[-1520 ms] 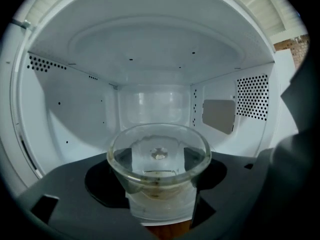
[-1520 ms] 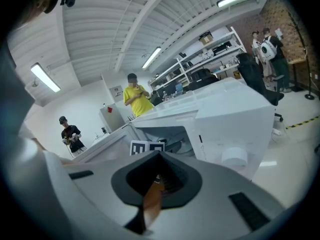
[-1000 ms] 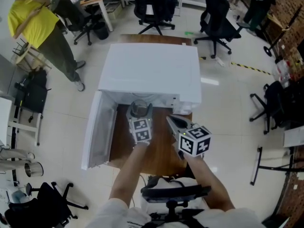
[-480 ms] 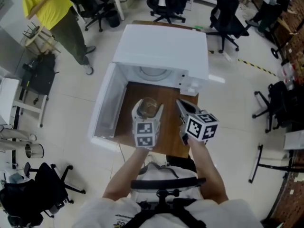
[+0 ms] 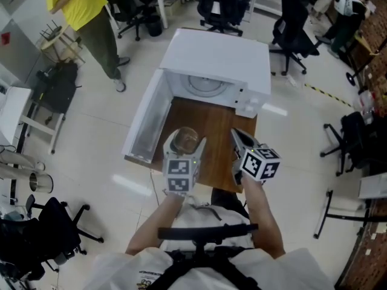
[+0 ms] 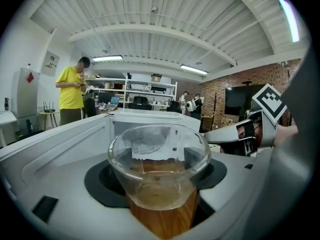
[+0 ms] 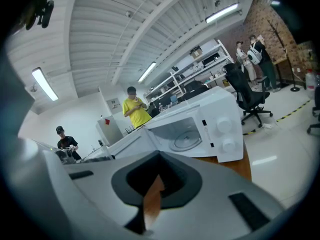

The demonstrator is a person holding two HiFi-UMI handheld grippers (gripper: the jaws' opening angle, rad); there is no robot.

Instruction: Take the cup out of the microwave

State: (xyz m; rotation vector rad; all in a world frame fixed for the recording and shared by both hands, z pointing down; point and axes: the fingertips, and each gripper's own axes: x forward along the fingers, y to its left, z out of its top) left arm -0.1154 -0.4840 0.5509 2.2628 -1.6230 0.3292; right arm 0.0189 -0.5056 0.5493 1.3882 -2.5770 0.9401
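A clear glass cup (image 5: 184, 139) sits between the jaws of my left gripper (image 5: 185, 144), which is shut on it above the wooden table (image 5: 219, 122), in front of the microwave. In the left gripper view the cup (image 6: 159, 159) fills the gap between the jaws, with the table showing through it. The white microwave (image 5: 222, 56) stands open, its door (image 5: 144, 124) swung to the left and its bare turntable (image 5: 207, 84) showing. My right gripper (image 5: 237, 136) hovers to the cup's right, shut and empty; the microwave (image 7: 200, 121) lies ahead of it.
A person in a yellow shirt (image 5: 84, 11) stands at the far left. Office chairs (image 5: 221, 5) ring the far side, another (image 5: 296, 35) to the right. A black bag (image 5: 57, 86) rests on a stand at the left. The table's near edge is by my body.
My left gripper has drawn the cup back from the microwave's mouth toward me and lifted it over the table. The right gripper has pulled back a little too.
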